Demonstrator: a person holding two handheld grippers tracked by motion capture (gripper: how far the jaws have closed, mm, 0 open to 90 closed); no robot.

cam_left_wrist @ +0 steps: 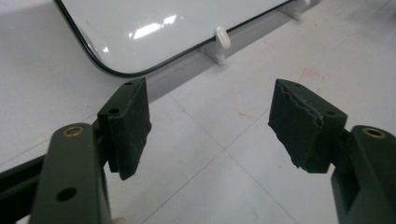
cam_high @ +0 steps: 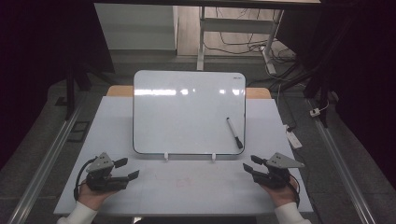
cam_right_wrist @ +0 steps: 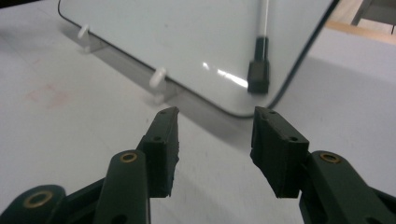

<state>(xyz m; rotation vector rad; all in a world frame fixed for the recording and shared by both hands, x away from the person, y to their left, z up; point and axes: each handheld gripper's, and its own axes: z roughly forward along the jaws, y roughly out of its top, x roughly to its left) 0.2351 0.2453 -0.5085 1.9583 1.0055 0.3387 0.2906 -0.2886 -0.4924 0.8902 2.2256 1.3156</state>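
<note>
A white whiteboard leans on two small white pegs on the table. A marker with a black cap lies on its lower right part; in the right gripper view the marker sits just beyond the jaws. My left gripper rests low at the front left, open and empty, pointing toward the board's lower left corner. My right gripper is at the front right, open with nothing between its pads, aimed at the board's lower right corner.
The white table has faint red smudges at its front middle. Past the far edge stand desk legs and loose cables on the floor. Metal rails run along both sides.
</note>
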